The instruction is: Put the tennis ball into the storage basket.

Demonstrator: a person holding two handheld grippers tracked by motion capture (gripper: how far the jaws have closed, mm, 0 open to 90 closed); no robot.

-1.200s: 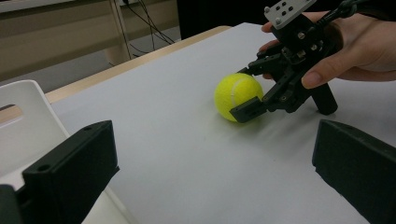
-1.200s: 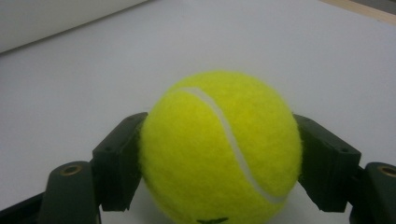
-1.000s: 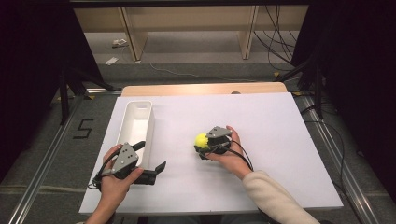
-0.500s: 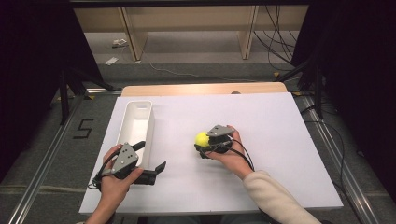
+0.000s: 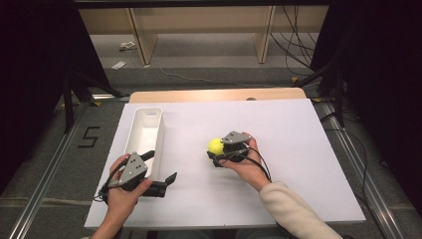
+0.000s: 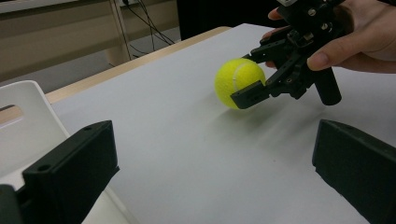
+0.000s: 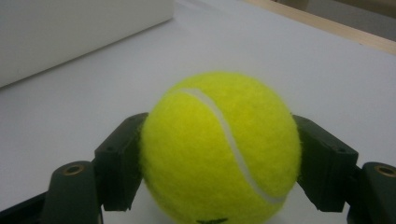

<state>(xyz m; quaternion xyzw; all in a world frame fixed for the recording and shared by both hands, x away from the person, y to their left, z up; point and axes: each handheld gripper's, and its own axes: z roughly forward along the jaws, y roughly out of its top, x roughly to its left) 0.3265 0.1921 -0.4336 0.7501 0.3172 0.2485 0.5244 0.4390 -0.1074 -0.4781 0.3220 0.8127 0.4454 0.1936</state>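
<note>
A yellow tennis ball [image 5: 215,145] sits near the middle of the white table top [image 5: 288,124]. My right gripper [image 5: 218,152] is shut on it. In the right gripper view both black jaws press the sides of the ball [image 7: 219,149]. From these frames I cannot tell whether it rests on the table or hangs just above it. My left gripper [image 5: 160,167] is at the front left, open, with nothing between its wide-spread jaws. The left gripper view [image 6: 215,177] looks across the table at the ball [image 6: 236,81] and at the right gripper [image 6: 280,70] and the hand that holds it.
A long white bin [image 5: 144,130] lies along the table's left side, just beyond the left gripper. A strip of wood [image 5: 214,94] edges the far side. On the floor at the left is a "5" mark [image 5: 89,137], and cables run at the right.
</note>
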